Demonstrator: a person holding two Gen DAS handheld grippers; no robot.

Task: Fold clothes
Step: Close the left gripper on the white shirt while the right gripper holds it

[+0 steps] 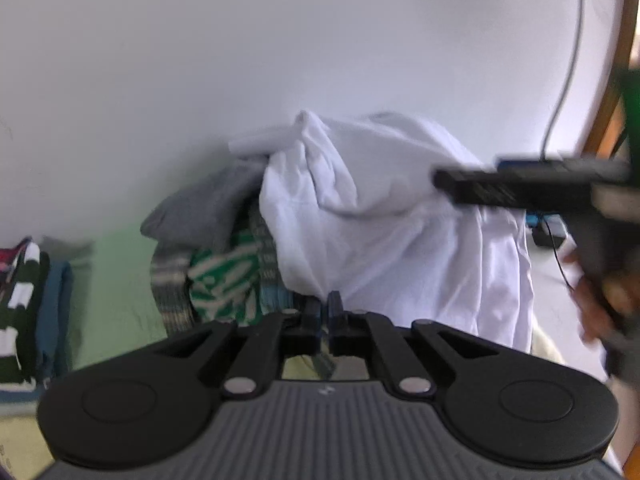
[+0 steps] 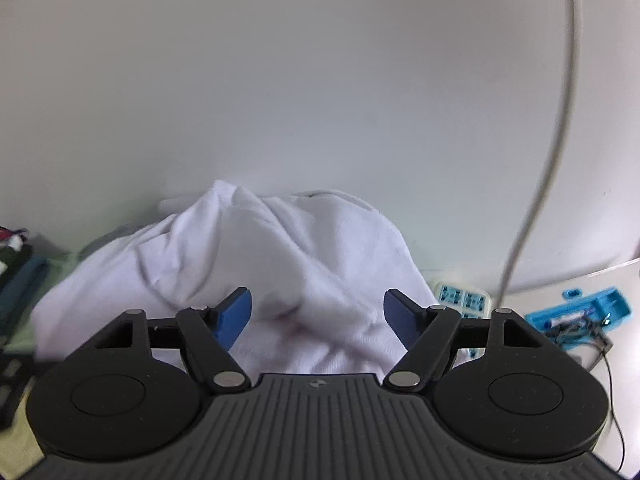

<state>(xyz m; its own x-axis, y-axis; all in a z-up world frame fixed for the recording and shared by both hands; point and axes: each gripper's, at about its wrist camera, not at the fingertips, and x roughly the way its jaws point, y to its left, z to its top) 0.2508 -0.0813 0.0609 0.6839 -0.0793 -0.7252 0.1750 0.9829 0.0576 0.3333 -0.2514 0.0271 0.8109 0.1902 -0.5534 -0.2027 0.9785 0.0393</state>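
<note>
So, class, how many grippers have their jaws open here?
1: the right gripper, jaws spread before the white garment. The left gripper is shut on its hem.

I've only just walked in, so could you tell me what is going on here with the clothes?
A person is folding laundry with a hand-held gripper in each hand. The left gripper is shut on an edge of the white garment and holds it up, bunched. The right gripper is open, its blue fingers spread in front of the same cloth, not gripping it. Unfolded grey and green-striped clothes lie heaped behind, and a folded stack sits at the left.
</note>
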